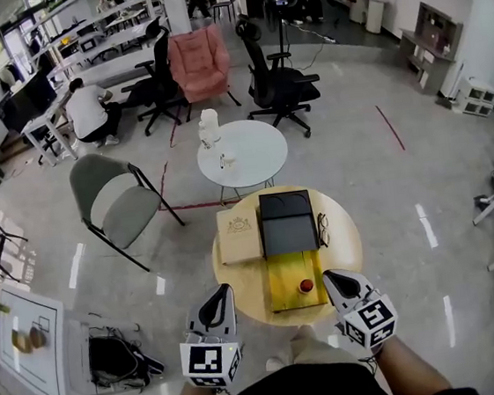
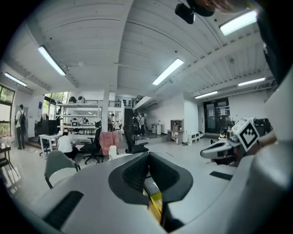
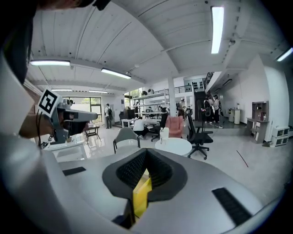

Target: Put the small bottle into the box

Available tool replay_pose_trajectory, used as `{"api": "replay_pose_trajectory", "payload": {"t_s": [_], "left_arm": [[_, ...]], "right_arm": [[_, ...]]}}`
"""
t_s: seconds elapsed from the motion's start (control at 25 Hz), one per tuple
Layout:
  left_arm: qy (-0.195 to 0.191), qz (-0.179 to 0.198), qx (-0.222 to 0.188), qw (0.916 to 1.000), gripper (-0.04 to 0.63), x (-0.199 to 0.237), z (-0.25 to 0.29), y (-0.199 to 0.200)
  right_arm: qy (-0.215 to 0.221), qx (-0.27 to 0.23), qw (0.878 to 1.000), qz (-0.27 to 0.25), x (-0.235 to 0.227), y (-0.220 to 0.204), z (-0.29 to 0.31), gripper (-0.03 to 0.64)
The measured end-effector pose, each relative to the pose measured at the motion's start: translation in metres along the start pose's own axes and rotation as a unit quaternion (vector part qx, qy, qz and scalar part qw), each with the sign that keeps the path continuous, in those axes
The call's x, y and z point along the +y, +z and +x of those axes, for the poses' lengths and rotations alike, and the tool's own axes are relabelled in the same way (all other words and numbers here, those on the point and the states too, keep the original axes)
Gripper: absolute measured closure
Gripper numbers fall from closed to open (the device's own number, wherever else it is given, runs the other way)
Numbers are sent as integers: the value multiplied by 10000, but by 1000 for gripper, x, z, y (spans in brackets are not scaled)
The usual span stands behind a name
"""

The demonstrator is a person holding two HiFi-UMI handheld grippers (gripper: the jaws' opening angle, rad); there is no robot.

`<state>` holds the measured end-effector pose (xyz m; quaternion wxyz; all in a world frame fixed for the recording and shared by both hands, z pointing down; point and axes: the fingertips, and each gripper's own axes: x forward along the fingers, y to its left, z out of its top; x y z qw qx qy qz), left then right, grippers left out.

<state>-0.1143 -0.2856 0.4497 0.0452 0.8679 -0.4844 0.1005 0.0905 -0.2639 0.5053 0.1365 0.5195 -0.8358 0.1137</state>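
A small bottle with a red cap [image 1: 306, 285] stands on a yellow mat [image 1: 287, 276] at the near side of the round wooden table [image 1: 346, 247]. Behind the mat lies a black box [image 1: 287, 221], and a beige box [image 1: 239, 235] lies to its left. My left gripper [image 1: 215, 304] hovers at the table's near left edge, shut and empty. Just right of the bottle, my right gripper [image 1: 338, 281] is shut with nothing in it. In the left gripper view the gripper's [image 2: 149, 155] pads meet; in the right gripper view that gripper's [image 3: 146, 153] pads meet too. Yellow shows below both.
A pair of glasses [image 1: 322, 228] lies right of the black box. Beyond stand a white round table [image 1: 251, 152] with a bottle, a grey folding chair [image 1: 110, 203], a black office chair [image 1: 278, 82] and a pink chair [image 1: 200, 60]. People sit at desks far left.
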Motion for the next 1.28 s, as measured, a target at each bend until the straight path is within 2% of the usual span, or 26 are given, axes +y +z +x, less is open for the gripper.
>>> {"api": "replay_pose_trajectory", "payload": {"t_s": [0.52,0.92,1.28], "left_arm": [[-274,115,-235,9993,577,-14,-40,8],[-265,65,-407,9988,577,-15,-65,9],[-289,51,-448,9986,577,-16,-64,7]], "right_arm": [[-99,-603,9979,-201,38,63,-68,604],[-246,-580,9977,-244,56,54,-85,604],[-224,-558,9978,-279,61,52,-82,604]]}}
